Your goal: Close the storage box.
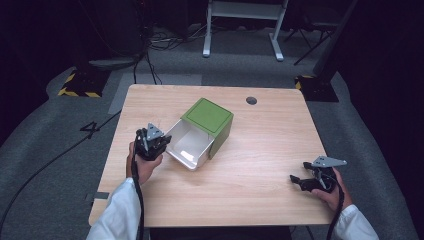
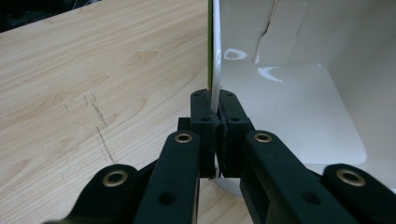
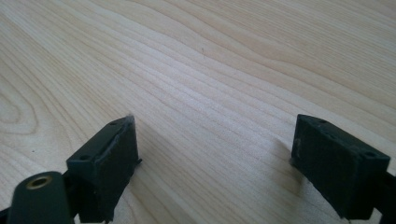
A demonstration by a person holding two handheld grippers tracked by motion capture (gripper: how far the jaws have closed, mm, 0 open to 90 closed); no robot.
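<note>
Left claw clamped on white drawer wall; right claw spread, fingertips cut off.

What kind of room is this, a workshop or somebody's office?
Probably a lab or recording studio rather than an office. A lone wooden table stands on grey carpet, hazard-striped stand bases sit by dark surroundings with cables behind, and a person in white sleeves works cabled tongs.

Each black hand-held gripper bears a grey triangular plate, brass-looking rivets and a cable; sleeves are white.
</note>
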